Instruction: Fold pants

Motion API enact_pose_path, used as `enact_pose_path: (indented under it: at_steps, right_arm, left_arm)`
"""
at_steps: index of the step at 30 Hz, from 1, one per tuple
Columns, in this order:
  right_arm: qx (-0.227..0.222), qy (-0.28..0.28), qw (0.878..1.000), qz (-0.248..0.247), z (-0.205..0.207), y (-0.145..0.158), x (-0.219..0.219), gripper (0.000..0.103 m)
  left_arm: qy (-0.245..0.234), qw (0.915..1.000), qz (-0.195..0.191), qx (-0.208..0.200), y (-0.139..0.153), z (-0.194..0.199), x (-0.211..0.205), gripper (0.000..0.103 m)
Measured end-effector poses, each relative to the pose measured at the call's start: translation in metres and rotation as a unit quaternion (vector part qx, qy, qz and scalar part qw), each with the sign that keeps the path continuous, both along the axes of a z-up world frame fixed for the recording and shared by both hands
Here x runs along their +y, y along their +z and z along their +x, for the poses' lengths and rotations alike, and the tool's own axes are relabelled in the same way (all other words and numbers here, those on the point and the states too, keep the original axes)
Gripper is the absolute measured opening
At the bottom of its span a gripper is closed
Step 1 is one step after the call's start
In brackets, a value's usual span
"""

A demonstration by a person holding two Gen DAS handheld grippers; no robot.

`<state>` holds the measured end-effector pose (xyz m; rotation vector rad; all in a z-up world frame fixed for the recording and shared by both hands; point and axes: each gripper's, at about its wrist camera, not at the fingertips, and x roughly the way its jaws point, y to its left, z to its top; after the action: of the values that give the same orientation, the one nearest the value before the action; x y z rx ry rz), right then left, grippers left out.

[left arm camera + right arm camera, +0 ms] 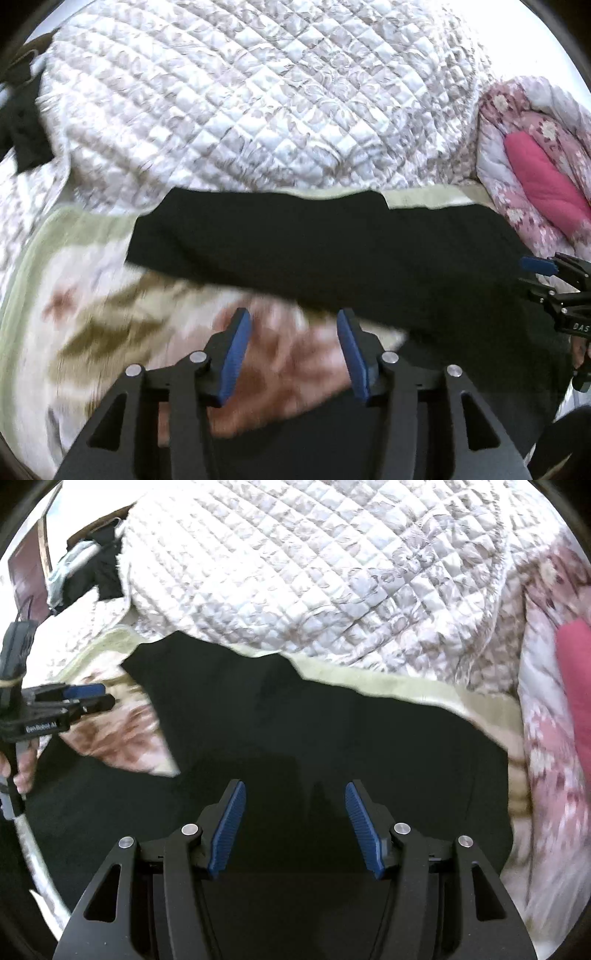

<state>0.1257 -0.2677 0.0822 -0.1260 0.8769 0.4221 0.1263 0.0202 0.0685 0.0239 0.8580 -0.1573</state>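
Note:
Black pants (332, 243) lie spread across a floral blanket (74, 295) on the bed; they also fill the lower middle of the right wrist view (332, 746). My left gripper (293, 317) is open and empty, hovering over the blanket just short of the pants' near edge. My right gripper (295, 790) is open and empty, directly above the black cloth. The right gripper shows at the right edge of the left wrist view (546, 273). The left gripper shows at the left edge of the right wrist view (85, 698). The left view is motion-blurred.
A white quilted bedspread (258, 92) is bunched up behind the pants. A pink floral comforter with a magenta lining (543, 184) lies at the right. Dark clothing (22, 125) sits at the far left near the bed's edge.

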Motion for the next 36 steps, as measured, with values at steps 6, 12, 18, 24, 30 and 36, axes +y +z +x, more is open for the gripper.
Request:
enact_pose_path:
  at_steps: [6,12,18,24,30,36]
  right_arm:
    - [0.008,0.003,1.0,-0.013,0.075,-0.003,-0.004,0.062]
    - [0.02,0.013,0.999,-0.048,0.134,-0.021,-0.002,0.062]
    - [0.053,0.016,0.996,-0.07,0.17,-0.047,-0.002,0.062]
    - [0.062,0.023,0.996,-0.057,0.172,-0.063,-0.001,0.046]
    - [0.018,0.031,0.996,-0.076,0.152,-0.049,0.012,0.003]
    - [-0.038,0.025,0.998,-0.034,0.091,0.002,0.002,0.002]
  left_arm:
    - [0.003,1.0,0.007,0.003,-0.01,0.065,-0.006,0.058]
    - [0.01,0.9998,0.012,0.013,-0.028,0.121,-0.011,0.06]
    - [0.01,0.9991,0.026,0.032,-0.055,0.157,-0.023,0.06]
    - [0.009,0.9967,0.08,0.012,-0.077,0.156,-0.038,0.042]
    - [0.009,0.9969,0.077,-0.007,-0.063,0.146,-0.043,0.004]
    - [0.019,0.9985,0.035,-0.038,-0.017,0.104,-0.021,0.004]
